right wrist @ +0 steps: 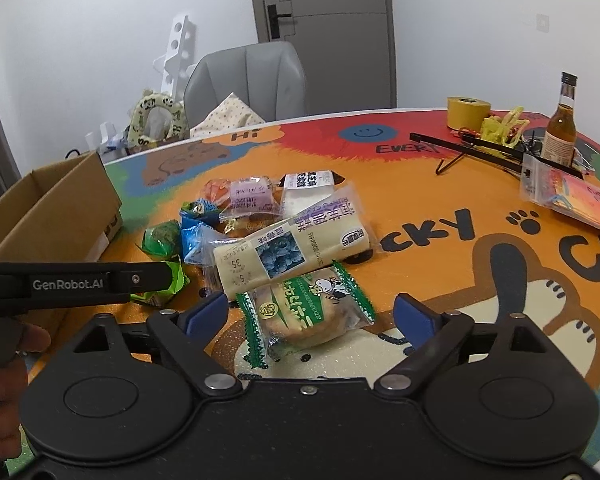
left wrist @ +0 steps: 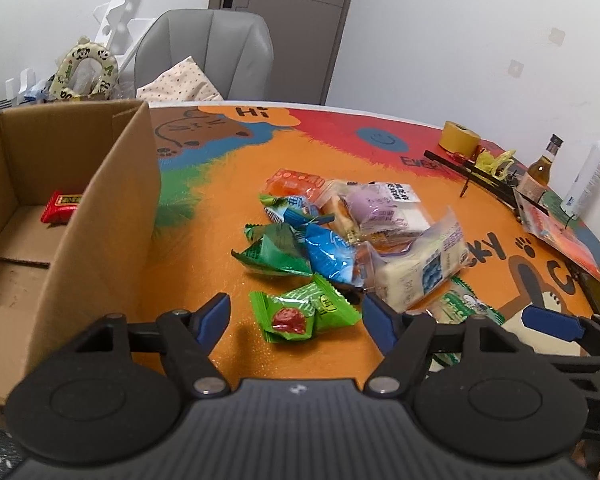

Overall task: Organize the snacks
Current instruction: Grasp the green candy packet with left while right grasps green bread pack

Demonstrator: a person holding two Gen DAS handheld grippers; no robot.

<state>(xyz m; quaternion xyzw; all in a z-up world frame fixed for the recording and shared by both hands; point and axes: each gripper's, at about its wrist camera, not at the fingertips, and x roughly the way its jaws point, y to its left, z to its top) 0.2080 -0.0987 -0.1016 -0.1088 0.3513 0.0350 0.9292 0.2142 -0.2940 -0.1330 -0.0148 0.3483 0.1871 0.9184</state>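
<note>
tablecloth point(right wrist: 440, 208): "Hi", "EVERY", "CKY" (cut off) | left gripper point(right wrist: 76, 280): "GenRobot.AI" | blueberry cake wrapper point(right wrist: 288, 252): "35"

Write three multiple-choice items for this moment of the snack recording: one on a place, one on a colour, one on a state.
1. Where does the red packet lie?
A. on the chair
B. inside the cardboard box
C. beside the glass bottle

2. What colour is the tape roll at the far side of the table?
A. yellow
B. blue
C. white

3. How does the left gripper stand to the green candy packet?
A. shut on it
B. open, with the packet between its fingers
C. open, far from any packet

Key: 1 B, the left wrist view shows the packet on the box floor. 2 A, the roll is plainly yellow in both views. 3 B, the blue fingers stand on either side of the packet with gaps showing.
</note>
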